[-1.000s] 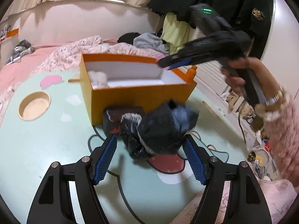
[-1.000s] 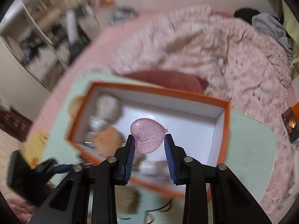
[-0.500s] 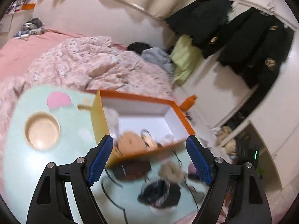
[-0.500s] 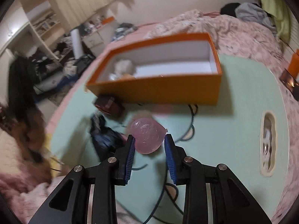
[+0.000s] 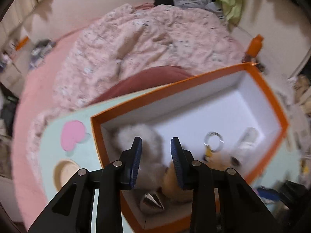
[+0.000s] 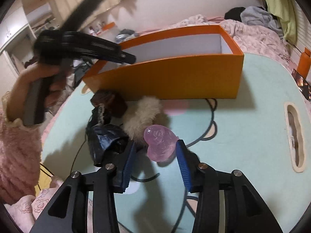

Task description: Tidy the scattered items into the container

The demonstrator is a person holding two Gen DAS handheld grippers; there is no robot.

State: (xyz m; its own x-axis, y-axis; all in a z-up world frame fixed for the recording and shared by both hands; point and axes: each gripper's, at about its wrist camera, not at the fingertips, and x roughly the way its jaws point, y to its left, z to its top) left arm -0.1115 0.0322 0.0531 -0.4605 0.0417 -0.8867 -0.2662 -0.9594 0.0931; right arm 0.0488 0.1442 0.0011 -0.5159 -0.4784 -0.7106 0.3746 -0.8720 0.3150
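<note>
Our right gripper (image 6: 154, 156) is opening and lets the heart (image 6: 159, 145) drop at lower centre, outside the box (image 6: 175, 79), while our left gripper (image 5: 155, 159), now empty, is closing over it.

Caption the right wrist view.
Right hand-held gripper opening around pink heart on table, before orange box.

Past my claw lies a pale green tabletop (image 6: 252, 101) with cartoon outlines. Beyond it, a bed with a pink floral quilt (image 5: 155, 38) and plain pink sheet (image 5: 38, 81). A cream wall (image 6: 175, 5) runs behind; piled clothes (image 6: 256, 17) sit ahead to my right, blurred shelves (image 6: 17, 38) far left.
</note>
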